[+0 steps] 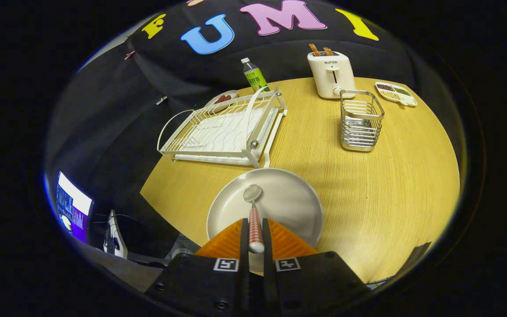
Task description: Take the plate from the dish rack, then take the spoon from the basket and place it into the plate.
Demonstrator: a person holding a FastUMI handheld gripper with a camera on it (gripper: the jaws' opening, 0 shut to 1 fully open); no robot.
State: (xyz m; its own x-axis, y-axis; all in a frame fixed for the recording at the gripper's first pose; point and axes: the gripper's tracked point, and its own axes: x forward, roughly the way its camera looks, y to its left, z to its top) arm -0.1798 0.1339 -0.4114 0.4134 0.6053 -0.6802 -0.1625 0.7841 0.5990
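Note:
A pale round plate [288, 202] lies flat on the wooden table [403, 185], just ahead of my fingers and in front of the white dish rack [227, 127]. My gripper [253, 231] is shut on the spoon [253, 211], both fingers pressing its red-and-white checked handle. The metal bowl of the spoon points forward over the plate's middle. I cannot tell whether the bowl touches the plate. The wire basket [361, 121] stands beyond the plate, near the table's far side, with nothing visible inside it.
A white toaster [330, 72] with two slices stands behind the basket, and a small divided snack dish [396, 93] lies beside it. Behind the rack stand a green-labelled bottle [255, 75] and a small dish [225, 99]. A lit monitor [73, 207] sits below the table's near edge.

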